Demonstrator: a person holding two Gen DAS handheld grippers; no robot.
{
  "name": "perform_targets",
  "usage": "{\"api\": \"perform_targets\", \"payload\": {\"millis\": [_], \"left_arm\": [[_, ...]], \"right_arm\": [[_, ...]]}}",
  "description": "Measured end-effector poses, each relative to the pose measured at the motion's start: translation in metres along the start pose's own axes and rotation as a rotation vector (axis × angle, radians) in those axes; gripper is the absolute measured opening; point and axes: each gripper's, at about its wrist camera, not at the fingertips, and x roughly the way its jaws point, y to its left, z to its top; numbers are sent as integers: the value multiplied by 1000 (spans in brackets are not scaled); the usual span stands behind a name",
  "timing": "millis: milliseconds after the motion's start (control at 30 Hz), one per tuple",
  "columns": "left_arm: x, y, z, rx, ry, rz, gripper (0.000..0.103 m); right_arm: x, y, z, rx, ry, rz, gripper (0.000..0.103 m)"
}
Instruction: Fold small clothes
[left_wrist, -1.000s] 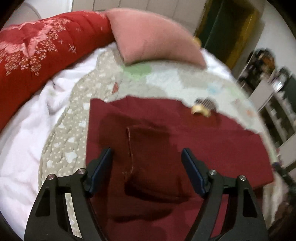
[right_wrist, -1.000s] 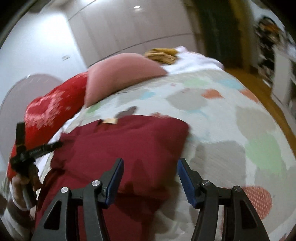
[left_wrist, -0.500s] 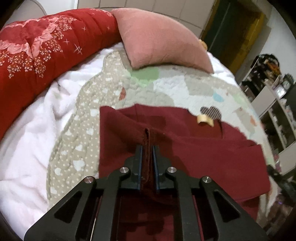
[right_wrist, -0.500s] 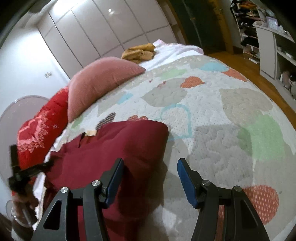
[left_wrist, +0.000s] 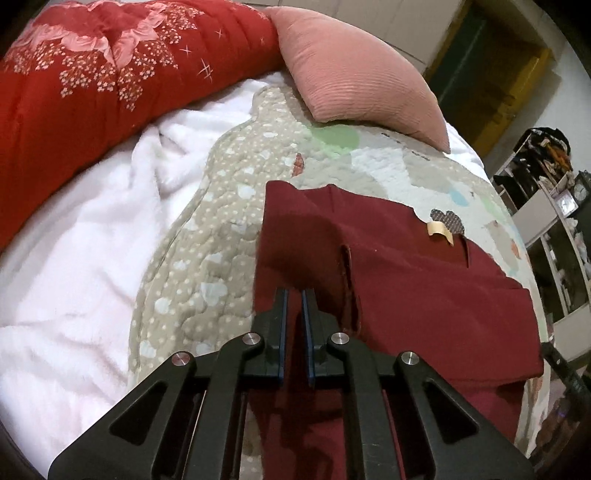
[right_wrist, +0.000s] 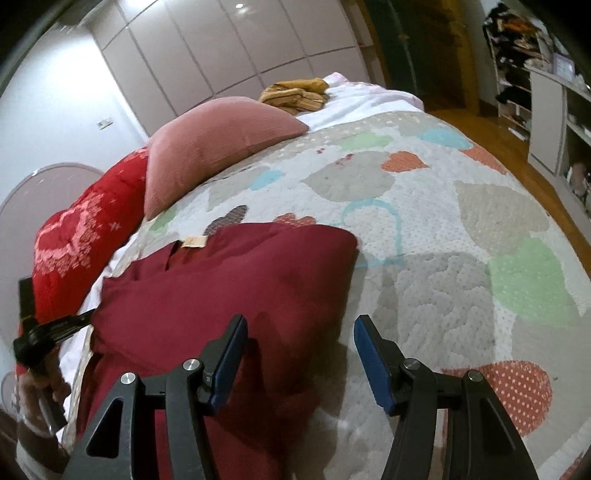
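Maroon garment (left_wrist: 424, 288) lies spread on the quilted bed (right_wrist: 461, 240); left tool (left_wrist: 293, 295) is pinched tight on its fabric at six o'clock, while right tool (right_wrist: 299, 328) hangs wide apart, holding nothing.

Left claw (left_wrist: 294, 306) with matte black angular arms, triangular cut-outs, round silver screws, thin blue-edged pads, right claw (right_wrist: 298, 334) built alike with broader blue pads (right_wrist: 371, 363), bare-skinned hand (right_wrist: 40, 387), pale sleeve cuff
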Motion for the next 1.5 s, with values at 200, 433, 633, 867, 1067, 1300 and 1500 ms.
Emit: {"api": "perform_targets", "payload": {"millis": [200,433,633,867,1067,1300,1500], "left_arm": [[-12,-8,4,-16,-2,-78,7],[21,-37,9,53,90,-15,27],[22,-59,5,124,22,58,17],[-14,-49,21,106,-62,-6,7],[-6,-22,14,51,-45,55,6],[12,-13,-2,43,3,66,7],[19,-8,-5,8,16,61,12]], "right_arm": [[-7,4,-18,-37,25,7,58],[-3,-1,-25,13,35,51,58],[-12,-1,-24,-15,3,33,58],[-9,-8,-25,25,20,35,58],[-4,19,-14,-71,-11,4,58],[36,24,-16,-153,110,-160,45],[11,40,-11,-208,18,-128,45]]}}
